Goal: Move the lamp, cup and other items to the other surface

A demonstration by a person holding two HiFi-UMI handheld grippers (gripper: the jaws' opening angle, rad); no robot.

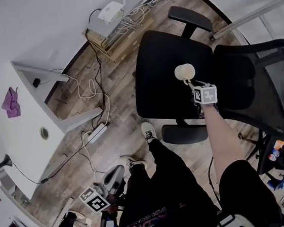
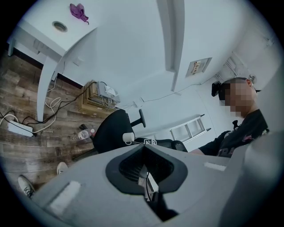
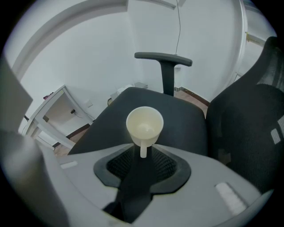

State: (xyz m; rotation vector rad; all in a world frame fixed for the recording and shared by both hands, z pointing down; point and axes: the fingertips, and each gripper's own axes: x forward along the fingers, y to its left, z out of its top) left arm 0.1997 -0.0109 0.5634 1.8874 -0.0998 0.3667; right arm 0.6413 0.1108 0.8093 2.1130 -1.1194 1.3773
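The cup stood upright on the office chair's seat, near the seat's middle, with its mouth up and its handle pointing back at the right claw. That claw's 2 jaws stood apart, and the handle sat just in the gap at their tips with no pad pressing on it. The step in hand looked like the let-go after setting the cup down.

To finish it well, the right claw needed to keep its jaws spread and back out straight along the line of the handle, away from the seat. A sideways swing could hook the handle and tip the cup. The seat is padded and the chair probably rolls and swivels, so any push on the cup or the seat edge was best avoided. A slight lift before the pull would clear the cushion.

The left claw hung low on the near side of the chair, pointing toward the seat. Its jaws were drawn close on a slim pale piece with a thin cord beside it. Whether that belonged to the lamp could not be told. It should have waited until the right claw was clear, then aimed for a spot on the seat beside the cup, not touching it.
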